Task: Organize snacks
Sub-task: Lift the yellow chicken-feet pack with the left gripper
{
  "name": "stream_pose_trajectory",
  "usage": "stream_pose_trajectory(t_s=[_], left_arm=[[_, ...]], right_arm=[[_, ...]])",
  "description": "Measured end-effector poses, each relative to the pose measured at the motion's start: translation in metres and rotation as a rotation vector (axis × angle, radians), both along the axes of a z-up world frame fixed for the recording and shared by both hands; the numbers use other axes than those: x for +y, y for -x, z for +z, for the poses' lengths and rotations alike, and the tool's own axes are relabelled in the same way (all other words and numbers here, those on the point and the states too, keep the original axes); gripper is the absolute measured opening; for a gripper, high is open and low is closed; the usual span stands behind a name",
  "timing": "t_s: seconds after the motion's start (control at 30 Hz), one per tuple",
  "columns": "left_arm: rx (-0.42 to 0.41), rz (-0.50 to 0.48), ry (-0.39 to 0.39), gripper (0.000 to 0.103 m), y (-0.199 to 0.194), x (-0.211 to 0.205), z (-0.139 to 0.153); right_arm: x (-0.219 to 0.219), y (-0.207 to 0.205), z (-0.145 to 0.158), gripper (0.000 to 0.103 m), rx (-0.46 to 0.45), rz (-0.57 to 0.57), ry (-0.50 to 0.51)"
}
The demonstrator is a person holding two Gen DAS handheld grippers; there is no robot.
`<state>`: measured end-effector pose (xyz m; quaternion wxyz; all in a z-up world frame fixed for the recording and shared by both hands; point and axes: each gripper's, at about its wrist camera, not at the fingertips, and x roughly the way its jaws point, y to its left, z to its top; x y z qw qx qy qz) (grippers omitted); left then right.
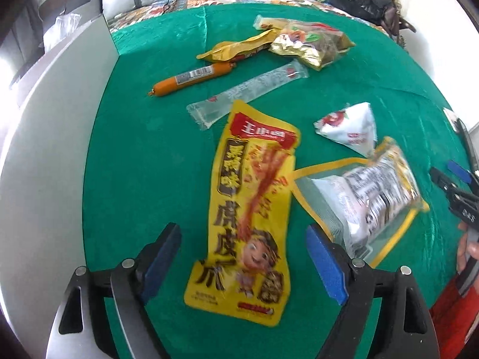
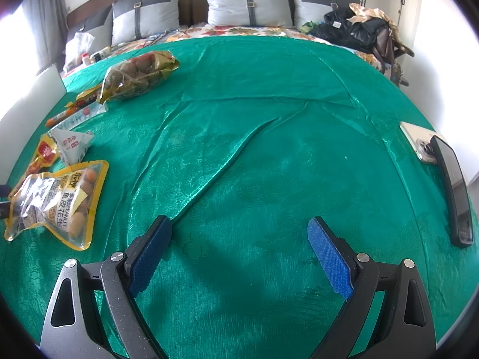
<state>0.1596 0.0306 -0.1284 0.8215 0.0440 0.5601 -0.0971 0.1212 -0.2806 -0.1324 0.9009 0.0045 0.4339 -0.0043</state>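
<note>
Several snacks lie on a green cloth (image 1: 134,164). In the left wrist view my left gripper (image 1: 244,257) is open, its blue pads on either side of a long yellow chicken-feet packet (image 1: 248,209). Right of it lies a yellow-rimmed peanut bag (image 1: 368,200), also in the right wrist view (image 2: 57,200). Behind are a white triangular packet (image 1: 350,128), a clear stick packet (image 1: 245,92), an orange sausage (image 1: 191,77) and a gold bag (image 1: 311,45). My right gripper (image 2: 239,254) is open and empty over bare cloth; it also shows at the left view's right edge (image 1: 458,185).
A white board (image 1: 54,155) borders the cloth on the left. Two phones (image 2: 449,176) lie at the cloth's right edge. Pillows (image 2: 248,3) and a pile of dark bags (image 2: 356,27) sit at the back of the bed.
</note>
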Motion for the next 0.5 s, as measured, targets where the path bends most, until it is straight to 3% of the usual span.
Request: stream_pose_trajectory(t_s=[0.1,0.27,0.3,0.37,0.4,0.43,0.5], left_arm=[[-0.004,0.035,-0.04,0.09,-0.013,0.001,-0.006],[-0.019,0.094,-0.031,0.1,-0.026,0.007,-0.01],[-0.024,0.101,-0.025,0.097,-0.024,0.007,-0.009],[-0.049,0.096,-0.021,0.08,-0.018,0.009,-0.006],[-0.061,0.087,-0.021,0.061,-0.013,0.008,-0.003],[-0.068,0.082,-0.03,0.053,-0.008,0.008,-0.001],[-0.074,0.093,-0.051,0.052,0.003,0.011,0.0]], right_arm=[[0.0,0.0,0.0,0.094,0.0,0.0,0.0],[0.0,0.0,0.0,0.094,0.0,0.002,-0.001],[0.0,0.0,0.0,0.094,0.0,0.002,-0.001],[0.0,0.0,0.0,0.094,0.0,0.003,-0.002],[0.0,0.0,0.0,0.094,0.0,0.003,-0.002],[0.0,0.0,0.0,0.094,0.0,0.004,-0.002],[0.0,0.0,0.0,0.094,0.0,0.004,-0.002]])
